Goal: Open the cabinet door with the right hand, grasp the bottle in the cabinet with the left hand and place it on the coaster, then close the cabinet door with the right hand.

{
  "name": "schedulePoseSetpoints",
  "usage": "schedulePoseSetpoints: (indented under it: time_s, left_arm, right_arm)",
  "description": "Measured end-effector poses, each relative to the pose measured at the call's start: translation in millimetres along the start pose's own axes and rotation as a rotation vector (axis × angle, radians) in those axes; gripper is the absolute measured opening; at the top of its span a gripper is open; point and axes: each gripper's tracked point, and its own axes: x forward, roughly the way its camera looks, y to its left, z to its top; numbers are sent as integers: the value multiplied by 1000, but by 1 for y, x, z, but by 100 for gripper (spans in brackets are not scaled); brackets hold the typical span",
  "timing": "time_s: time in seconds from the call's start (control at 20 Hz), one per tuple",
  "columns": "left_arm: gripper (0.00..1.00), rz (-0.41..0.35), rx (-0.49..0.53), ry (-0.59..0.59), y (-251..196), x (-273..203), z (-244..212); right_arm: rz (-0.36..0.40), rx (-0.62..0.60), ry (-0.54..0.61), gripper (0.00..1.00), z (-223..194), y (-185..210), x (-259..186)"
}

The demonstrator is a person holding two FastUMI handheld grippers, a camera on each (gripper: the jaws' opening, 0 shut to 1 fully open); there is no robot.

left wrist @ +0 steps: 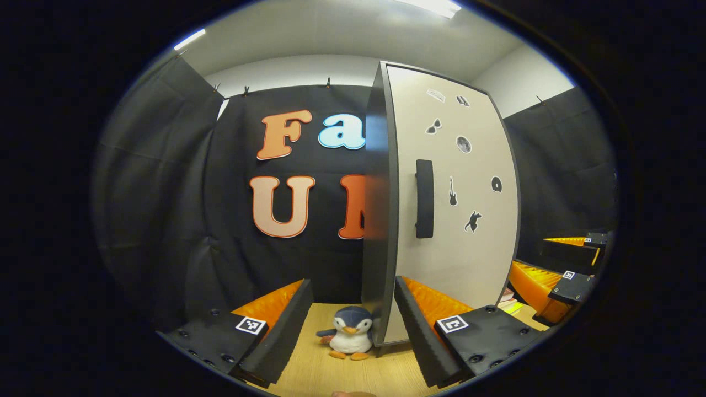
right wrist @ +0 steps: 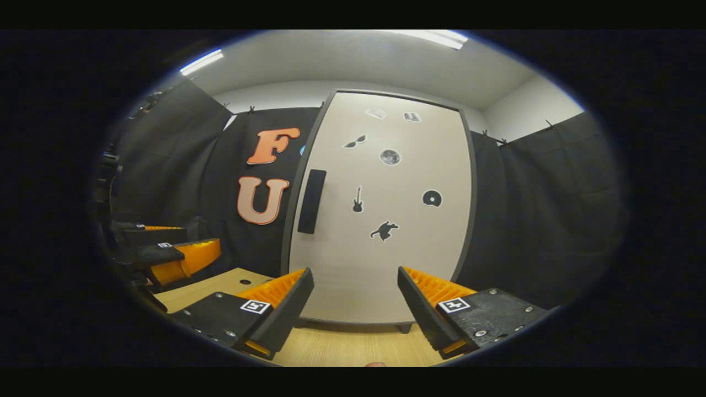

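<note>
Cabinet door (right wrist: 380, 209) is seen closed on the worktop (right wrist: 342, 347).
Left tongs (left wrist: 353, 325) and right tongs (right wrist: 356, 309) are held wide open, empty; a toy penguin (left wrist: 348, 332) is framed between the left pair.

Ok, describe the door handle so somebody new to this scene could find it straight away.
Find the tall pale cabinet door standing on the wooden table against the black cloth. The handle is the dark upright bar near the door's left edge, about mid-height. Unlike the small flat stickers scattered to its right, it is long, plain and raised.
</note>
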Motion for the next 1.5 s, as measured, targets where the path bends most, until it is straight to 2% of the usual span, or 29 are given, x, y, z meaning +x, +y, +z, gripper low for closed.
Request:
schedulePoseSetpoints:
  time_s: [0.1, 0.25, 0.3, 0.5, 0.65, 0.7, 1.15, 1.3, 1.5]
  left_arm:
    - [94, -4, -7, -8, 1, 2, 2]
    - [97, -5, 13, -7, 5, 10, 1]
    - [94, -6, 22, -6, 8, 11, 1]
    - [99, -3, 55, -11, 18, 17, 2]
    - [99, -8, 80, -21, 22, 23, 5]
    - [96, -9, 84, -20, 24, 24, 4]
    - [97, -27, 38, 12, 32, 29, -16]
    - [97, -17, 26, 17, 42, 27, -19]
    - [96, 8, 16, 22, 58, 23, -22]
  right_arm:
    - [4, -5, 14, 95, 0, 6, 11]
    - [33, 23, 14, 95, 6, 21, 29]
    - [37, 35, 15, 95, 8, 25, 36]
    - [76, 93, 3, 95, 19, 47, 69]
    - [102, 125, -9, 95, 31, 62, 94]
    - [106, 124, -13, 95, 35, 66, 102]
    - [66, 154, -24, 94, 62, 77, 160]
    - [46, 169, -11, 88, 61, 77, 175]
    - [-3, 155, -19, 70, 62, 73, 180]
